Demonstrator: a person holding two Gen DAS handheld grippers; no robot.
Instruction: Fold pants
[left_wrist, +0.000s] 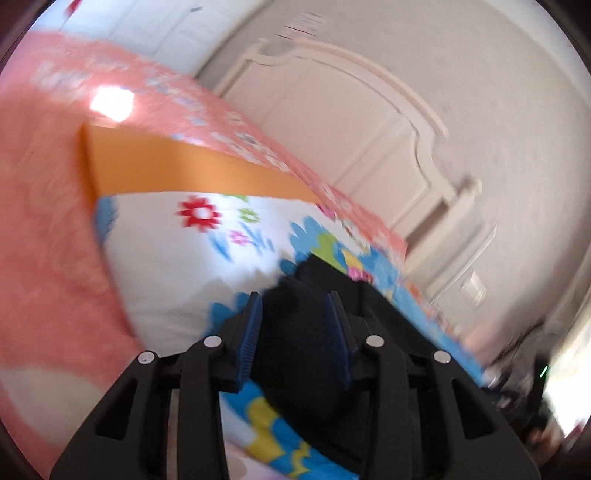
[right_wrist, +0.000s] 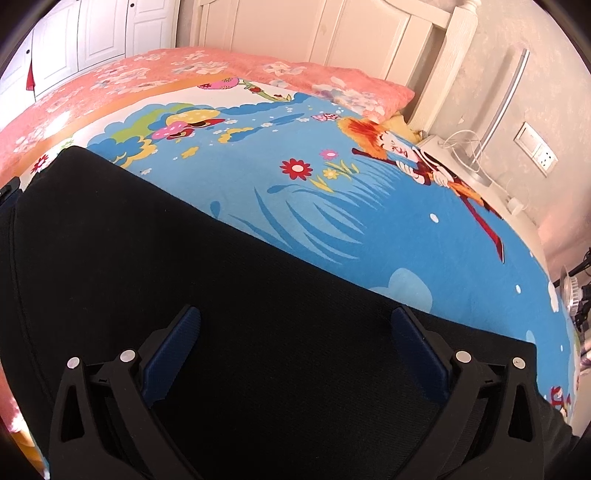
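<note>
Your left tool (left_wrist: 293, 299) is hanging released, black pants (left_wrist: 314, 350) bunching between its pads — closing now risks pinching extra layers; your right tool (right_wrist: 295, 325) is gaping wide, gripping nothing.

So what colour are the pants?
Black pants, clearest in the right wrist view.

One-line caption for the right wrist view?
Open right claw over black pants spread on a cartoon bedsheet.

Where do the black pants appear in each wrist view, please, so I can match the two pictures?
Left wrist view: black pants at bottom centre, between the left gripper's fingers.
Right wrist view: black pants fill the lower left, under the right gripper.
Shared landmark: the cartoon sheet's red flower.
</note>
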